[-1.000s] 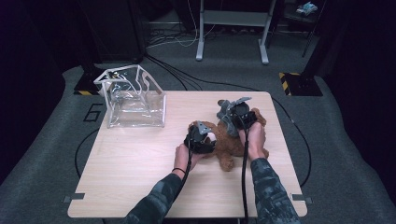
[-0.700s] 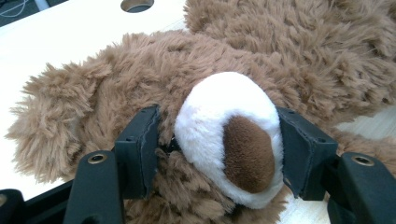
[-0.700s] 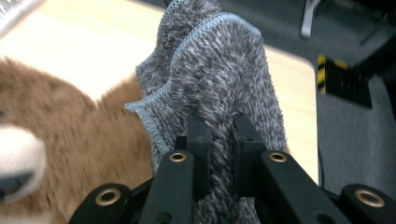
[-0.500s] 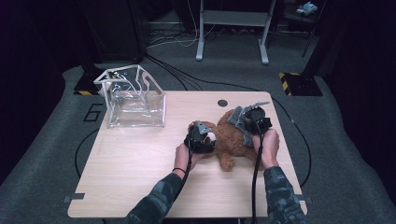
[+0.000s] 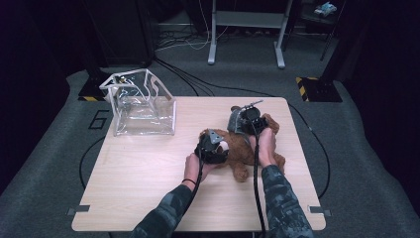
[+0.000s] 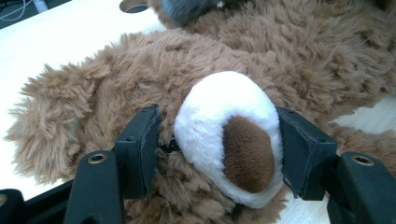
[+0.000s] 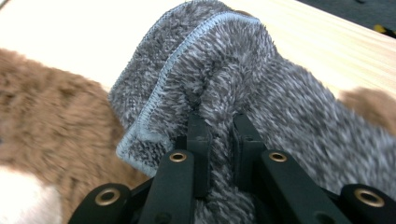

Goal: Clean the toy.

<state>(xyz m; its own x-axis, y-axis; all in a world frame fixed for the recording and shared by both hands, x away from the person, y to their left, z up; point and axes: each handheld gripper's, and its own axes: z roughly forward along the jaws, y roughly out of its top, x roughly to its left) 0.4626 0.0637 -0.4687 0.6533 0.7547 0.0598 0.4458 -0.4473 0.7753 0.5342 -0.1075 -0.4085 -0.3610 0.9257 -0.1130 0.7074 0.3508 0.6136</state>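
The brown teddy bear (image 5: 242, 146) lies on the table (image 5: 148, 178). The left tongs (image 6: 217, 154) squeeze its white snout (image 6: 229, 135). The right tongs (image 7: 219, 140) pinch a grey fuzzy cloth (image 7: 224, 70) tight. It looks like dressing time; next, pull the cloth gently over the bear.

Both sleeves (image 5: 277, 208) are dark with what looks like a camouflage pattern, and a thin dark band (image 5: 187, 181) circles the left wrist. The grippers are black: the left gripper (image 6: 219, 149) has matte black jaws with brass-ringed screw holes, the right gripper (image 7: 220, 140) likewise. A black cable (image 5: 255, 188) trails from each.

grey carpet floor (image 5: 366, 163), dark room, wooden table (image 5: 148, 183).
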